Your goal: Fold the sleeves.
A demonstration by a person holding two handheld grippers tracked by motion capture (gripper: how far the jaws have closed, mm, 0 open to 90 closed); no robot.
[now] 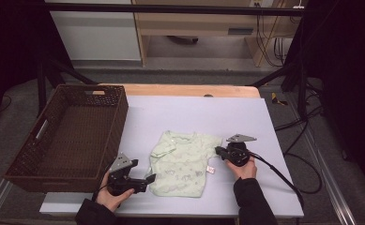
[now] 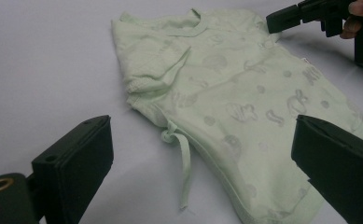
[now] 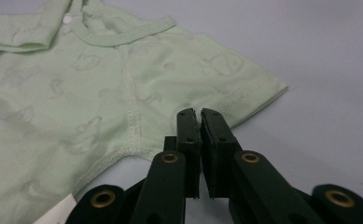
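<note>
A pale green baby shirt (image 1: 182,164) with faint animal prints lies flat on the lilac table cover. My right gripper (image 1: 217,151) sits at the shirt's right sleeve. In the right gripper view its jaws (image 3: 198,115) stand together over the sleeve hem, shut on the edge of the shirt (image 3: 100,79). My left gripper (image 1: 151,177) rests at the shirt's lower left side, open. In the left gripper view its jaws (image 2: 202,168) stand wide apart, with the shirt (image 2: 226,84) and a loose tie string (image 2: 184,158) lying between and beyond them, untouched. The right gripper (image 2: 275,21) shows there at the far sleeve.
A dark brown woven basket (image 1: 119,117) stands empty on the left, overhanging the table's left edge. The lilac cover (image 1: 194,112) lies bare behind the shirt. A small white label (image 1: 211,169) sticks out at the shirt's right side. Each gripper trails a cable off the near edge.
</note>
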